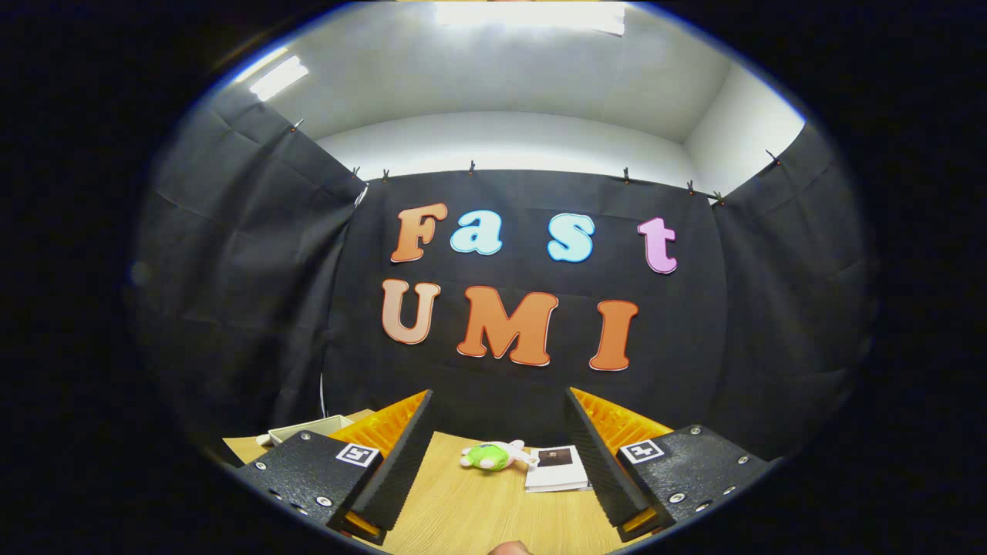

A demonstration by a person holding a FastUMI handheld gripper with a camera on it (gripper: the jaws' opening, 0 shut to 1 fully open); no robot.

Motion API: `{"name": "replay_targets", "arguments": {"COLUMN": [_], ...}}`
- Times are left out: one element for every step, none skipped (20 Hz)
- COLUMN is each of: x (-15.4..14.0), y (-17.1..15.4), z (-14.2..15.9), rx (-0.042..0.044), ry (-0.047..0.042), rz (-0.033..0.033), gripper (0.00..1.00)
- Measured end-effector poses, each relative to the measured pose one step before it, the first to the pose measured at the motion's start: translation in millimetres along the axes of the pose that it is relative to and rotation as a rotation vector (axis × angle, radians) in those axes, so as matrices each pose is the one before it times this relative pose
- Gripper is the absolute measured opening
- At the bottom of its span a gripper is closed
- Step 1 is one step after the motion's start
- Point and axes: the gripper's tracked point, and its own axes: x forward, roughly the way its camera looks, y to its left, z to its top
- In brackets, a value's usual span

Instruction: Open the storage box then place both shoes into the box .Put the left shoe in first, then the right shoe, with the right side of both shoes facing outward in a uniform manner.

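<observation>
At the lower left of the frame, behind my left finger, I see the white storage box (312,426) standing on the bench (478,509). Only its rim and a part of its side are visible, and I cannot tell if it has a lid or what is inside. A small pale thing lies just beside its left end, too small for me to say what it is.

My gripper (493,455) is open: the two fingers stand wide apart and nothing is between them except the bare wooden top of the bench. The gripper points almost level, so most of the frame is the black cloth wall (254,308) of the booth and the white ceiling (524,77) above it, with a bright lamp (277,77) at the upper left and another one at the top centre.

In the lower centre, beyond the fingertips, a small green and white plush toy (493,456) lies on the bench. Just to the right of it, close to my right finger, lies a white booklet (557,468) with a dark picture on its cover; the toy seems to touch its left edge.

At the very bottom centre, a small part of a fingertip (509,549) of my hand comes into the frame.
</observation>
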Motion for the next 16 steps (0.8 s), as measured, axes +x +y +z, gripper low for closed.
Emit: {"name": "replay_targets", "arguments": {"x": [-1.01, -3.64, -2.25, -1.76, 3.36, 0.60, 1.38, 0.54, 1.85, 0.24, -0.92, -1.05, 0.15, 0.94, 0.73, 0.29], "y": [-6.83, -2.11, -3.98, -3.45, -2.41, -1.03, -0.18, 0.65, 2.53, 2.37, -0.14, -0.16, -0.46, -0.42, 1.78, 0.14], "z": [-1.70, -1.92, -1.63, 1.09, 1.07, 0.93, 1.40, -0.80, -0.53, 0.57, 0.57, 0.81, -0.71, 0.48, -1.27, 0.20], "rx": [0.01237, 0.00100, -0.00475, -0.00751, -0.00650, -0.00412, -0.00424, -0.00516, -0.00335, -0.00369, -0.00221, -0.00334, -0.00024, -0.00013, 0.00152, 0.00030], "ry": [-0.00207, -0.00446, -0.00190, -0.00845, -0.01027, -0.00971, -0.00579, 0.00069, 0.00110, 0.00244, 0.00032, -0.00028, -0.00192, -0.00189, -0.00156, -0.00134], "rz": [-0.00311, 0.01036, 0.00036, -0.00097, -0.00415, -0.00833, -0.00714, -0.00187, 0.00190, 0.00216, 0.00094, -0.00103, -0.00439, -0.00337, -0.00160, -0.00070], "gripper": [0.98, 0.98, 0.98, 0.98, 0.98, 0.98, 0.98, 0.98, 0.98, 0.98, 0.98, 0.99, 0.99, 0.99, 0.99, 0.98]}}
